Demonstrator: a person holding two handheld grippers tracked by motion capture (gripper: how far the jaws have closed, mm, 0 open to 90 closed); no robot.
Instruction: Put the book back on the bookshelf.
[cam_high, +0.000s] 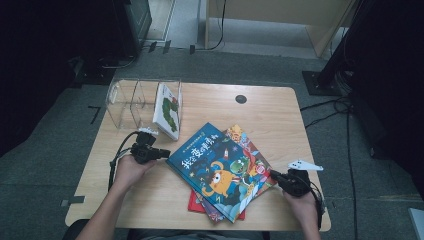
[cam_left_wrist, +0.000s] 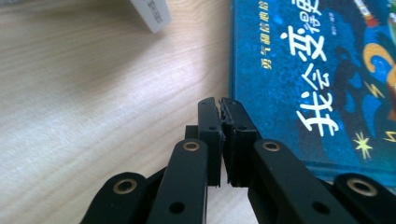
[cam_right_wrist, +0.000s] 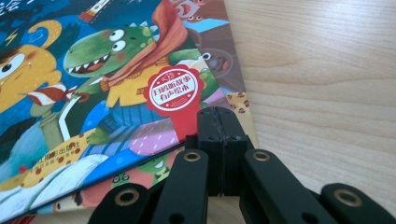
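A blue picture book (cam_high: 220, 170) with white characters and cartoon monsters lies on top of a loose stack of books in the middle of the wooden table (cam_high: 280, 115). My left gripper (cam_high: 167, 152) lies low by the book's left edge, shut with nothing between its jaws. In the left gripper view its tips (cam_left_wrist: 219, 105) rest just beside the blue cover (cam_left_wrist: 317, 70). My right gripper (cam_high: 272, 173) is shut and empty at the stack's right edge. In the right gripper view its tips (cam_right_wrist: 217, 114) sit over the corner of the blue book (cam_right_wrist: 93, 84) and a lower book (cam_right_wrist: 219, 60).
A clear plastic rack (cam_high: 132, 102) stands at the table's back left, with a white book (cam_high: 167, 110) leaning in its right slot. A red book (cam_high: 197, 205) pokes out under the stack near the front edge. A black round cap (cam_high: 241, 99) sits in the tabletop at the back.
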